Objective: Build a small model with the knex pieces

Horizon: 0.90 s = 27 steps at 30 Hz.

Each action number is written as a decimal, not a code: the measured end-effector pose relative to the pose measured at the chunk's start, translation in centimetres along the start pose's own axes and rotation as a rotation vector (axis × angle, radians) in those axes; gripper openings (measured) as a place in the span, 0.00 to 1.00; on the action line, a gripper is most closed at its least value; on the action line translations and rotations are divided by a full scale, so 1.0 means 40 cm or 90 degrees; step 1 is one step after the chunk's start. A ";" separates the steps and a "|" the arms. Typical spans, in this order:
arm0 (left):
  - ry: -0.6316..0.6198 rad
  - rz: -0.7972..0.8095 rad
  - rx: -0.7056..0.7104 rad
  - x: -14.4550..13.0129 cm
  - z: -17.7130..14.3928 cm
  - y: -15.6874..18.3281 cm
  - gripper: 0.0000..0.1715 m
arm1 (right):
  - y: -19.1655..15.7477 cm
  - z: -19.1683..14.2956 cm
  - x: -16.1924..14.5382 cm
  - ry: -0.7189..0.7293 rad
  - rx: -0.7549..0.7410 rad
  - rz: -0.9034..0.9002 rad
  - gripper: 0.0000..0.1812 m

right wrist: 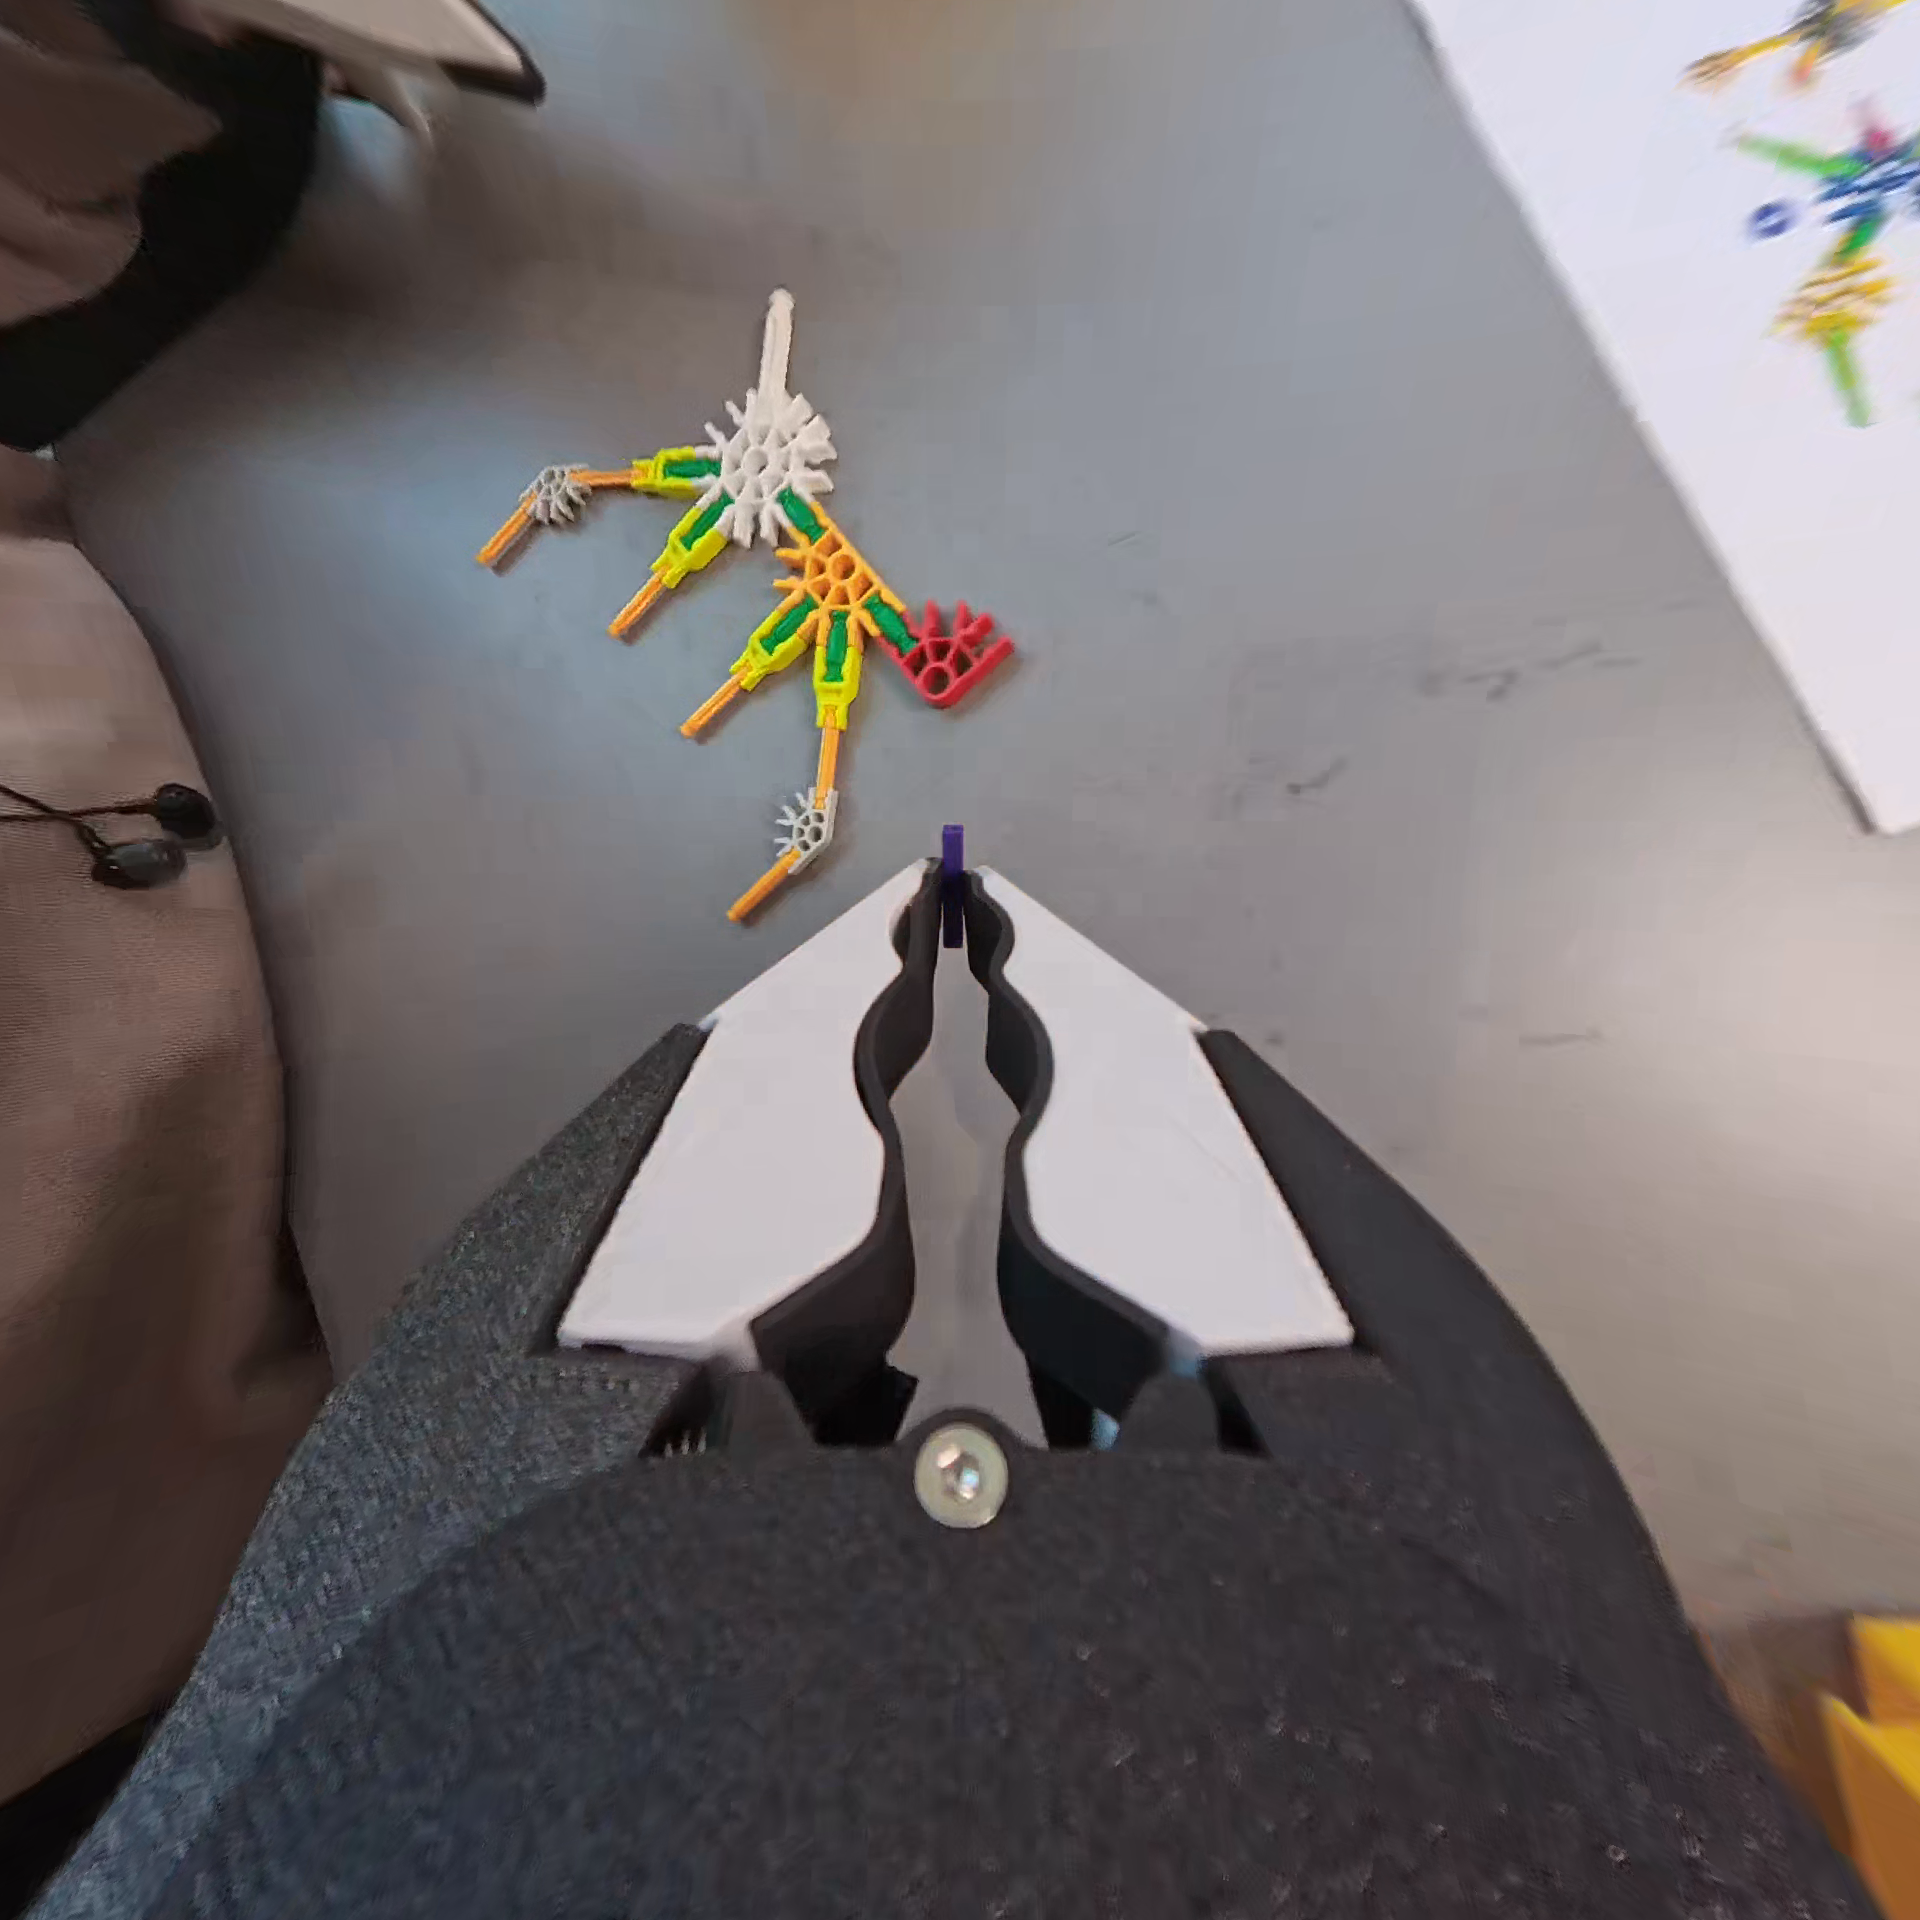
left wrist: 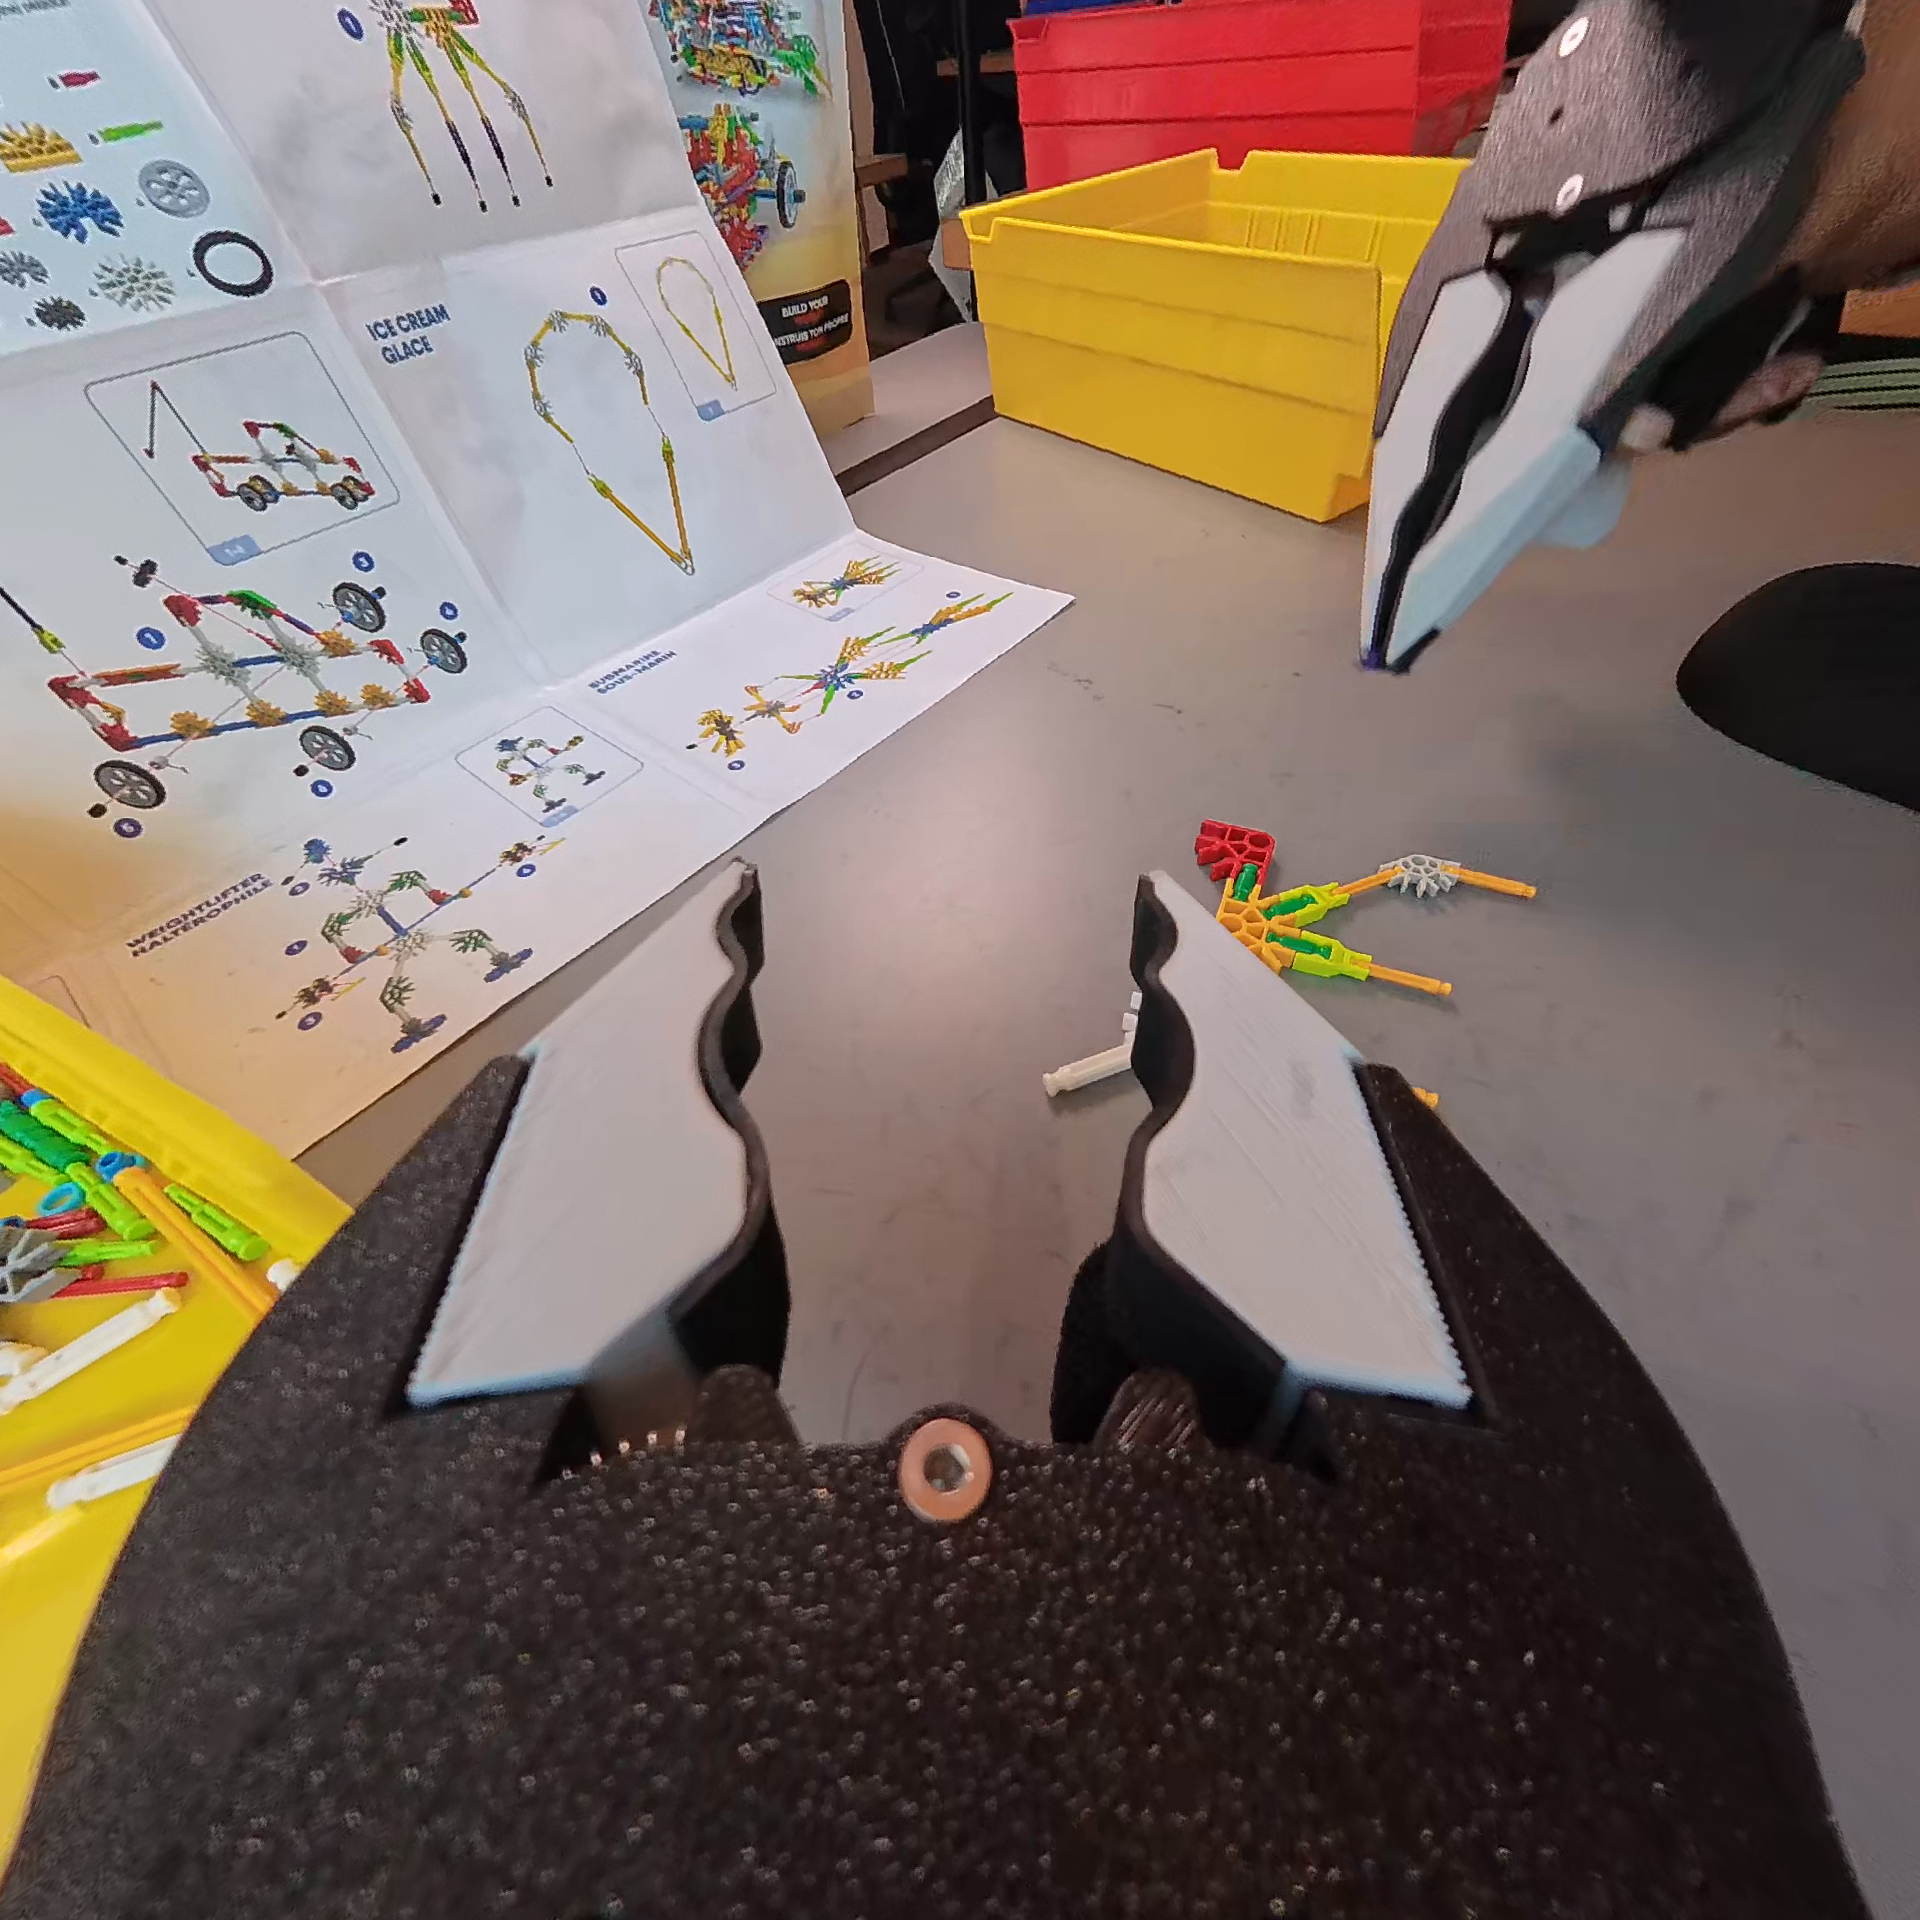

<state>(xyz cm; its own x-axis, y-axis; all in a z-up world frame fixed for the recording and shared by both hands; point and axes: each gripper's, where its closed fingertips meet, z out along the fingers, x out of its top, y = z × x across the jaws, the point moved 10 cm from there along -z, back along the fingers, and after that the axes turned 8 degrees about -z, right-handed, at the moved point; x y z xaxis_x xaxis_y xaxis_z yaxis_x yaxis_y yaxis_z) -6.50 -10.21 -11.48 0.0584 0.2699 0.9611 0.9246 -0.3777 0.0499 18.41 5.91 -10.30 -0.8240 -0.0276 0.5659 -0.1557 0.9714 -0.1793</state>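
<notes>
- My left gripper (left wrist: 945, 894): pale ribbed plastic fingers with wavy black inner pads, set in a black pebbled body. Jaws wide apart, nothing between them.
- It hangs low over the grey table (left wrist: 1039, 644), pointing forward; the model (left wrist: 1309, 914) lies just beside its right finger, which hides part of it.
- My right gripper (right wrist: 951, 883): same build. Jaws nearly together, pinching a small purple piece (right wrist: 952, 847) at the very tips; the piece stands upright and pokes out past them.
- From the left view the right gripper (left wrist: 1387, 649) tilts steeply down, tips near the table, well apart from the model.
- Model (right wrist: 800, 551): flat on the table, thin plastic. A white snowflake hub and an orange fan connector are joined by green and yellow-green pieces; orange rods splay out, two ending in small grey connectors; a red corner connector sits at one end, a white rod at the other.
- Nearest grey connector lies just left of the right gripper's tips, not touching.
- Sheet (left wrist: 520, 520) of printed diagrams propped at left; yellow bin (left wrist: 1174, 343) and red bin (left wrist: 1226, 94) behind; yellow tray (left wrist: 208, 1143) of loose pieces at near left.
</notes>
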 end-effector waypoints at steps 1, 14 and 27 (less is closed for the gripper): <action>0.000 0.004 0.001 0.000 -0.001 0.002 0.42 | -0.010 0.031 -0.006 -0.016 -0.002 -0.006 0.02; 0.002 0.006 0.006 0.002 -0.008 -0.001 0.42 | 0.210 -0.405 0.024 -0.001 -0.418 -0.025 0.07; 0.003 -0.008 0.008 -0.001 -0.009 -0.008 0.42 | 0.563 -0.410 -0.348 -0.435 -0.407 0.315 0.05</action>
<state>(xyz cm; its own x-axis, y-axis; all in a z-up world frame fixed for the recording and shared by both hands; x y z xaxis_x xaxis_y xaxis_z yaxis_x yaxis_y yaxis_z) -6.95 -10.43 -11.42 0.0460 0.2707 0.9616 0.9296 -0.3640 0.0580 35.33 32.04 -9.02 -0.8795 0.4718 -0.0626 0.4336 0.8484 0.3037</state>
